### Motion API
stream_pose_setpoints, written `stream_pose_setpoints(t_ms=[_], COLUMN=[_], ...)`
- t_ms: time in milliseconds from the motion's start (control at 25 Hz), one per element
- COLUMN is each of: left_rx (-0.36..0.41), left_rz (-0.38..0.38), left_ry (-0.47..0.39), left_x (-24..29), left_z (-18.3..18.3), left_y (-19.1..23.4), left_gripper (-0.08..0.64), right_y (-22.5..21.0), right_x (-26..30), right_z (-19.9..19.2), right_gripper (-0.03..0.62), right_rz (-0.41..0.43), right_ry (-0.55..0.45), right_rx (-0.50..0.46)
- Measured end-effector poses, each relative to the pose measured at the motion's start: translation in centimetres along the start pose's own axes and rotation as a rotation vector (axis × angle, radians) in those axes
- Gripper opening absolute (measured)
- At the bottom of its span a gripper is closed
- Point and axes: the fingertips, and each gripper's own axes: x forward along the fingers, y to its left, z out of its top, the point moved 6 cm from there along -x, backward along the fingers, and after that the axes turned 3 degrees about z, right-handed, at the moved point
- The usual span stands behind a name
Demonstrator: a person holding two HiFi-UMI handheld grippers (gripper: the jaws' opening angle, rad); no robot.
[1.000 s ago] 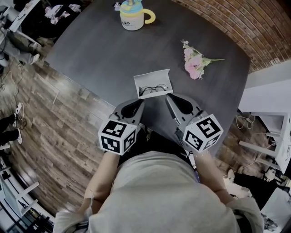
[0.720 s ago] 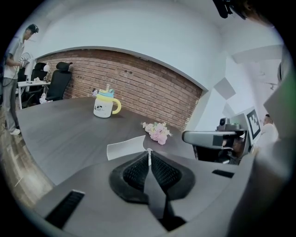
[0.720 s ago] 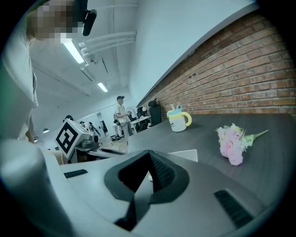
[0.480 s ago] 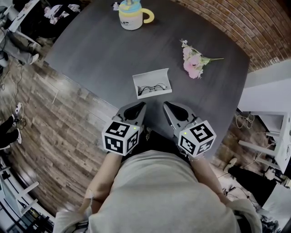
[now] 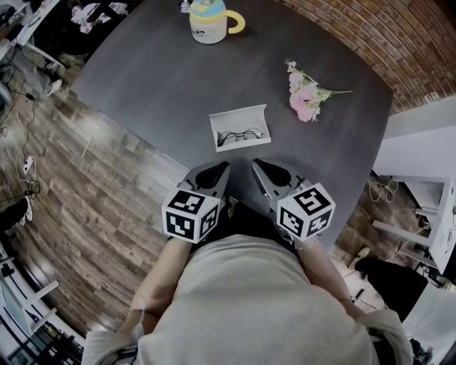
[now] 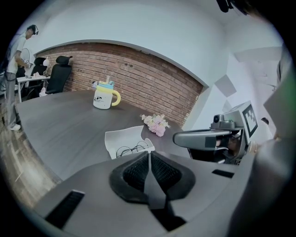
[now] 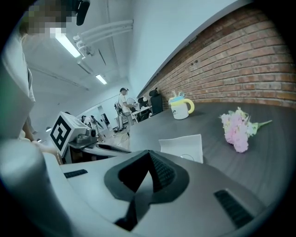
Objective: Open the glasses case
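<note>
Table (image 5: 142, 85) bare btwn near edge & open glasses case (image 5: 244, 117), approach clear; flowers (image 5: 306, 96) near its right side, mug (image 5: 209, 20) well apart at far edge.

— What sits on the dark tabletop (image 5: 164, 93)?
— Close to the near edge, a white glasses case (image 5: 239, 117), lying open. Right of it and a little farther, a bunch of pink flowers (image 5: 305, 100). At the far edge, a cup (image 5: 208, 20) with a yellow handle.
</note>
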Motion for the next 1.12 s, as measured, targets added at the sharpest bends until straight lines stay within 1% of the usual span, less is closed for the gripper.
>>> stream_pose_setpoints(t_ms=[280, 520, 880, 1120], left_rx=[-0.007, -0.014, -0.013, -0.019], left_rz=[0.008, 0.014, 0.02, 0.025], left_ry=[-0.004, -0.005, -0.026, -0.026], left_x=[-0.25, -0.38, -0.5, -0.48], left_z=[-0.29, -0.35, 0.2, 0.08], left_y=[-0.01, 0.16, 0.22, 0.3], left_gripper=[0.032, 0.032, 0.032, 0.032], right_y=[0.21, 0.6, 0.07, 0.11], right_x=[-0.01, -0.2, -0.42, -0.49], right_z=[0.04, -0.11, -0.16, -0.58], right_gripper=[0.006, 0.006, 0.006, 0.006], right_rz=[0.013, 0.051, 0.024, 0.031], right_ry=[0.012, 0.023, 0.025, 0.043], right_rx=[-0.017, -0.03, -0.027, -0.031])
